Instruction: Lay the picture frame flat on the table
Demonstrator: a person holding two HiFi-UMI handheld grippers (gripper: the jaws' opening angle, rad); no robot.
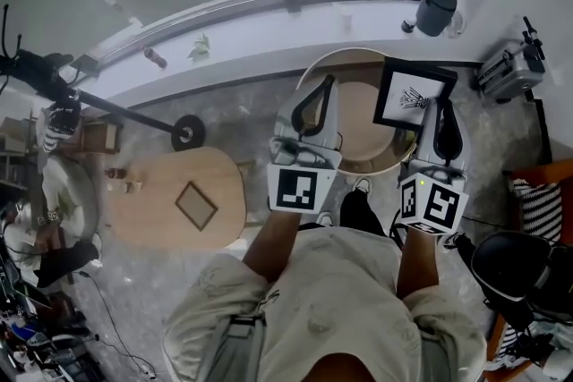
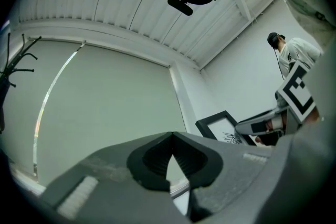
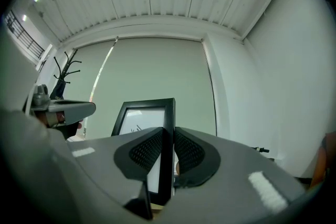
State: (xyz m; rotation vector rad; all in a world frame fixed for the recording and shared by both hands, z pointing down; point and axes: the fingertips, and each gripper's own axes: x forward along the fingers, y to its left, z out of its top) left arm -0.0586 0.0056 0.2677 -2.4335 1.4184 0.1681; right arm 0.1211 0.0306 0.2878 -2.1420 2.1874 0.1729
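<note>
1. Round desk [image 1: 358, 125]: wooden top; lies under both my tools.
2. Picture frame [image 1: 414, 94]: black border, white sheet with a small dark drawing; held over the desk's right part, face tilted up toward the head view; contact with the desk cannot be told.
3. Right tool [image 1: 445, 125]: jaws clamped on the frame's right-hand edge.
4. Left tool [image 1: 313, 107]: jaws closed tip to tip, nothing between; left of the frame, apart from it.
</note>
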